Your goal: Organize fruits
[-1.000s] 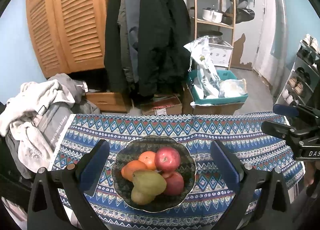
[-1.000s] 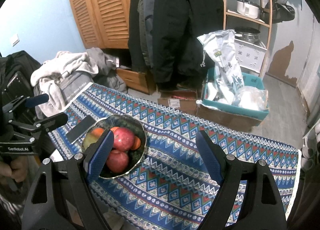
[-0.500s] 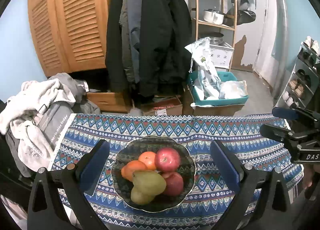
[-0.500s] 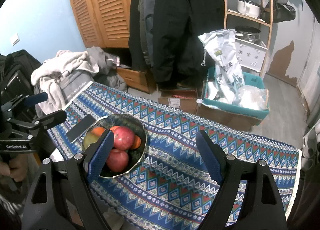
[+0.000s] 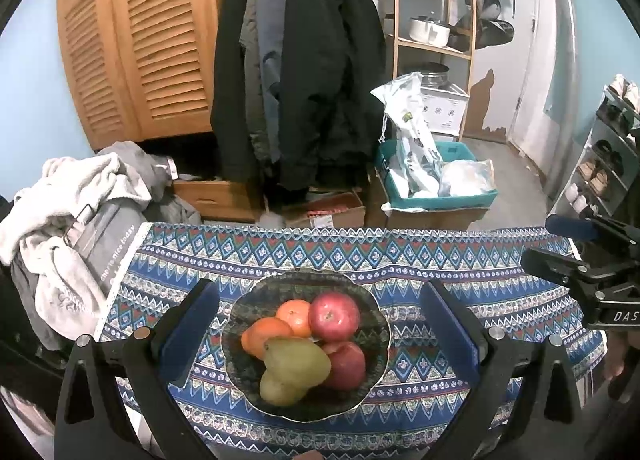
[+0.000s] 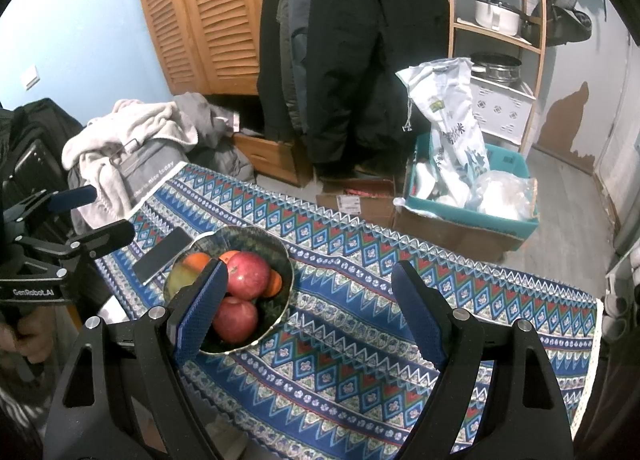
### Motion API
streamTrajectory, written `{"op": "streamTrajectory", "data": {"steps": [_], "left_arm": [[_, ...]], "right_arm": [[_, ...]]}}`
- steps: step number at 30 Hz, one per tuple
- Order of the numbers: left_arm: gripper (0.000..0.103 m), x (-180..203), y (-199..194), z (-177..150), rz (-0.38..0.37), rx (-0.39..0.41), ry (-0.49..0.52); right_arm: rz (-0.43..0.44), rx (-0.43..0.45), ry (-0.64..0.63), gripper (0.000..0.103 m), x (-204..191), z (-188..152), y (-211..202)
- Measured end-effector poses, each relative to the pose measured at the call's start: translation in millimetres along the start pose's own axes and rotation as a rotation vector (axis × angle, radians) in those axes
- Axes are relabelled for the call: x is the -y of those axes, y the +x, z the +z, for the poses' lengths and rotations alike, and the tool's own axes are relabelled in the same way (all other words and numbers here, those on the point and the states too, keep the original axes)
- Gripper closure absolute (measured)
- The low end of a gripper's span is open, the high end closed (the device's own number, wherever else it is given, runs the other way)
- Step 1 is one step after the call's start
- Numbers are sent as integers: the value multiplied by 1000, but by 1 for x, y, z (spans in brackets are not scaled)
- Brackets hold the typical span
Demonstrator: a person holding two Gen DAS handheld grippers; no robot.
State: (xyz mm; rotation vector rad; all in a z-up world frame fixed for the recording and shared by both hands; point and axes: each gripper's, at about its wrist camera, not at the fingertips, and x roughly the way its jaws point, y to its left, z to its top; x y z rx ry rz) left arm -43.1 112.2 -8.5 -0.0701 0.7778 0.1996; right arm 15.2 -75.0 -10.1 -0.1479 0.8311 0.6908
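Observation:
A dark patterned bowl (image 5: 376,324) sits on the blue patterned tablecloth (image 5: 440,272). It holds two red apples (image 5: 334,317), two oranges (image 5: 294,312) and two green pears (image 5: 297,361). My left gripper (image 5: 316,324) is open and empty, its jaws wide on either side of the bowl. My right gripper (image 6: 310,312) is open and empty, above the cloth to the right of the bowl (image 6: 280,252); its left finger hides part of the fruit. Apples (image 6: 247,275) show there too.
A phone (image 6: 162,254) lies on the cloth left of the bowl. A pile of clothes (image 5: 68,212) sits at the table's left end. Cardboard boxes and a teal bin (image 5: 436,196) stand on the floor behind. A shoe rack (image 5: 604,156) is at the right.
Both grippers have stayed nearly still; the left wrist view has shifted very slightly. Nothing was gripped or released.

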Motion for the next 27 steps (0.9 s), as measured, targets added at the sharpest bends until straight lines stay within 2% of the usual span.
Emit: {"op": "streamTrajectory", "data": {"steps": [27], "left_arm": [[1, -5, 3, 0, -2, -11, -53]], "right_arm": [[0, -2, 1, 20, 4, -1, -2]]}}
